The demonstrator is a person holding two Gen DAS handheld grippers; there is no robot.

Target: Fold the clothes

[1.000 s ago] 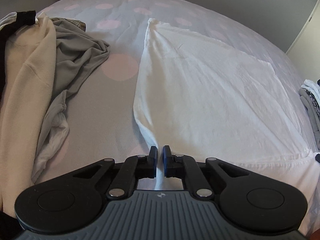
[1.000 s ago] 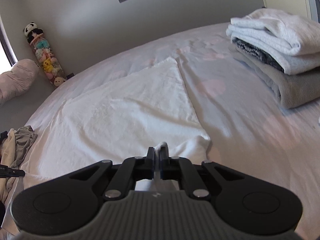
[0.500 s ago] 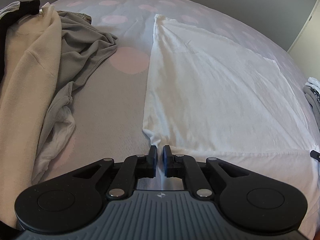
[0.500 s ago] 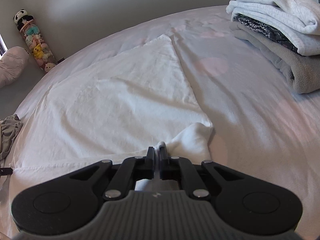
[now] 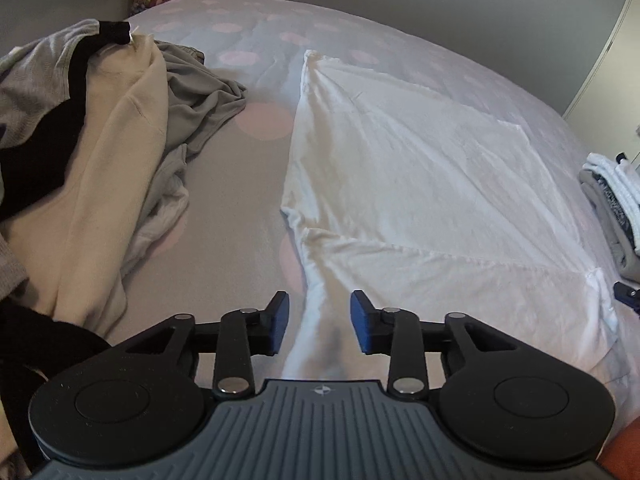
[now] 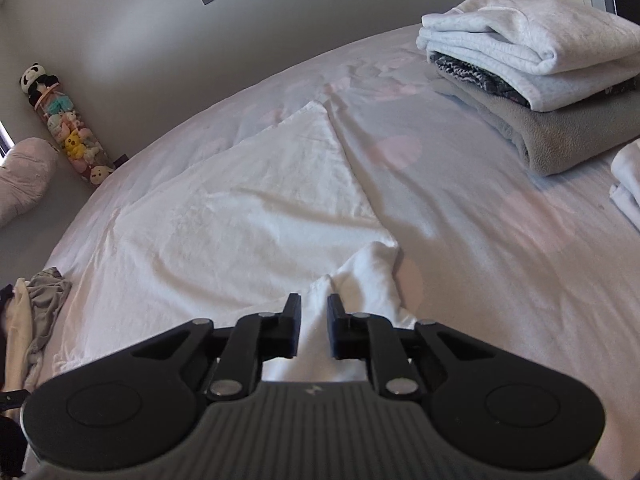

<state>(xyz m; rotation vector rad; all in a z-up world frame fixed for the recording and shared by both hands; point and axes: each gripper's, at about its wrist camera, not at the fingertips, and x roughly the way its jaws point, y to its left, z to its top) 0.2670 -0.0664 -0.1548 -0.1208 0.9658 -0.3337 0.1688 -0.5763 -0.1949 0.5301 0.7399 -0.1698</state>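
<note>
Left wrist view cuts off our unfolded pile (image 5: 100, 152). We see one white garment (image 5: 420, 184) spread on the bed (image 5: 232, 200), its corners between our left gripper (image 5: 319, 322) and right gripper (image 6: 313, 326), both parted; three folded items (image 6: 540, 80) stacked.

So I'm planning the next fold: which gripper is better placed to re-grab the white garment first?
Probably the right gripper: its jaws are open only narrowly, with a raised bunch of the white garment between them. The left gripper is open wider, over a flatter strip of cloth.
</note>
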